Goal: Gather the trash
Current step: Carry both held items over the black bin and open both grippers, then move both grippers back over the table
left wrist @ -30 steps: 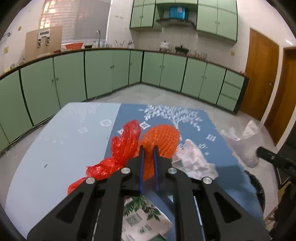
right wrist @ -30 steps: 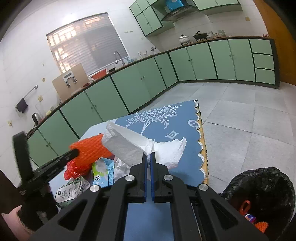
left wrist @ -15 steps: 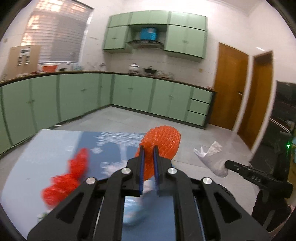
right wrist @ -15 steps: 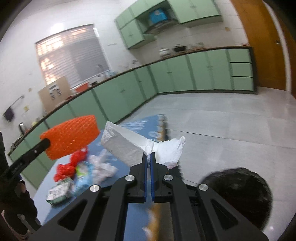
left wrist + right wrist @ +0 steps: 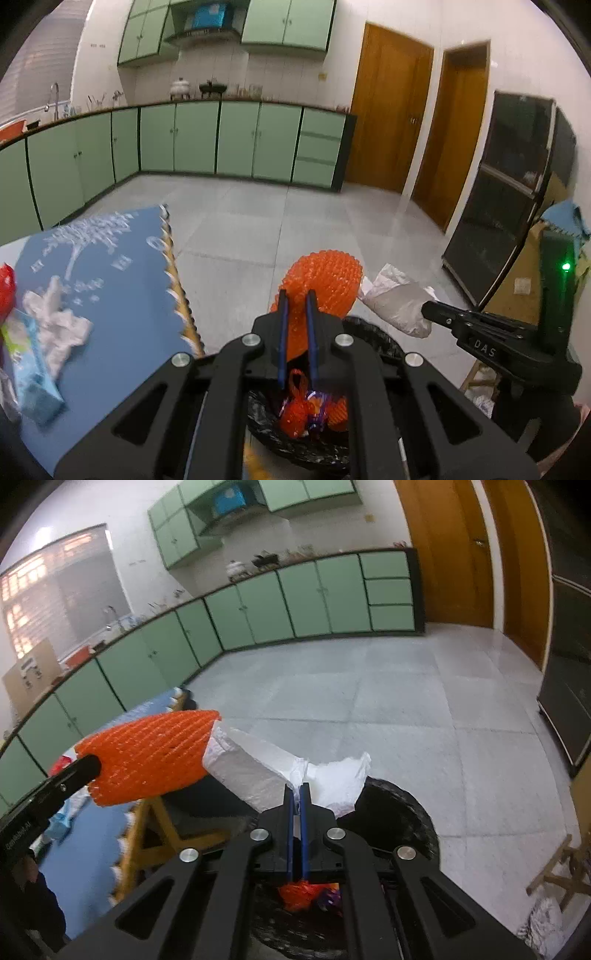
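Observation:
My left gripper (image 5: 295, 295) is shut on an orange foam net sleeve (image 5: 325, 277) and holds it above a black-lined trash bin (image 5: 295, 439) that holds orange and purple scraps. My right gripper (image 5: 295, 790) is shut on a white crumpled wrapper (image 5: 258, 771) above the same bin (image 5: 399, 812). The orange sleeve (image 5: 151, 757) touches the wrapper in the right wrist view. The right gripper and wrapper (image 5: 399, 302) show at the right of the left wrist view.
A table with a blue cloth (image 5: 110, 280) is left of the bin, with white tissue (image 5: 59, 325), a small carton (image 5: 33, 362) and red plastic (image 5: 5, 288) on it. A dark cabinet (image 5: 509, 192) stands at the right. Grey tiled floor lies beyond.
Both grippers have swung right from over the table to above the trash bin, each carrying its item. The table has slid to the left of both views.

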Demonstrator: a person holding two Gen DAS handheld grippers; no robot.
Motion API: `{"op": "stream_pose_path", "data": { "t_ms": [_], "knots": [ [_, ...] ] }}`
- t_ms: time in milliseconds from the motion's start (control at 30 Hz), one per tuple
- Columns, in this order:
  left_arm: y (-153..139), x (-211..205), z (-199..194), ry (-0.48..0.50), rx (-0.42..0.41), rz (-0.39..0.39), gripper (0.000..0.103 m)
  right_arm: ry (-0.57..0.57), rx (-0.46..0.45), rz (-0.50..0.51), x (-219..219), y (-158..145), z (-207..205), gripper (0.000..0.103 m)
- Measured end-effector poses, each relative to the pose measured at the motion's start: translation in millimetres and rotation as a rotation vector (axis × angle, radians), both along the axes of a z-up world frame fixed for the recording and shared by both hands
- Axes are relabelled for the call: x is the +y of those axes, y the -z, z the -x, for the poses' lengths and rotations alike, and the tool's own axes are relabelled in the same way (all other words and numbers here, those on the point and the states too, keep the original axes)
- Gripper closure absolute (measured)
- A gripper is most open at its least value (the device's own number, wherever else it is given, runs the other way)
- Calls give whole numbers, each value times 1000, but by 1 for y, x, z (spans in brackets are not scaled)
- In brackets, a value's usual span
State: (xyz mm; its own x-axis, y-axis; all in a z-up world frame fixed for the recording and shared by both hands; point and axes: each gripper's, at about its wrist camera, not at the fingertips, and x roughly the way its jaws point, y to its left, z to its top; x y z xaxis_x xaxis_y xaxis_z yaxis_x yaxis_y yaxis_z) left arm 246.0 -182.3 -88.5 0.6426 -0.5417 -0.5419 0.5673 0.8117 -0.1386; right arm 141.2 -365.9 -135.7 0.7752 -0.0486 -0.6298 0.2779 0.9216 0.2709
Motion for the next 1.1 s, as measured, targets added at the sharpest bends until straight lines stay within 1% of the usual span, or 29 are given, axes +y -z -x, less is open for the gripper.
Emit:
{"op": "stream_pose_path", "data": {
  "t_ms": [100,200,300,333,367,400,433,500,633,700,767,800,867,900,967,1000,1067,1100],
  "knots": [
    [18,-25,-6,10,38,-45,95,17,42,-10,-13,15,-2,100],
    [32,-39,-15,22,69,-76,93,28,78,-28,-23,28,-5,98],
    [41,-52,-23,30,102,-93,88,47,98,-51,-32,35,-5,88],
    [42,-53,-25,32,107,-94,81,48,97,-56,-36,35,-5,85],
    [42,-54,-26,35,110,-94,77,51,95,-57,-38,35,-5,84],
    [43,-55,-26,36,110,-94,71,52,95,-56,-42,37,-3,84],
    [43,-55,-27,35,110,-90,68,54,93,-54,-44,37,-3,83],
    [41,-55,-27,38,111,-82,65,59,89,-56,-47,34,-3,82],
    [34,-50,-24,42,107,-60,65,70,67,-55,-46,26,2,81],
    [25,-43,-21,42,90,-46,65,71,52,-53,-43,19,6,81],
    [12,-27,-16,25,61,-24,64,63,34,-43,-39,11,10,77],
    [5,-17,-14,11,45,-12,61,59,25,-37,-37,7,10,75],
    [-7,1,-7,-18,10,2,53,44,-7,-22,-24,-7,12,61],
    [-12,12,-4,-34,-10,7,51,34,-20,-17,-18,-12,12,58],
    [-25,37,3,-78,-54,8,48,2,-59,2,3,-28,10,43],
    [-29,50,6,-101,-67,10,44,-10,-70,7,10,-34,9,40],
    [-38,84,12,-166,-92,14,40,-49,-107,14,35,-48,5,22],
    [-42,102,14,-202,-107,7,35,-59,-119,13,43,-53,3,19]
  ]
}}
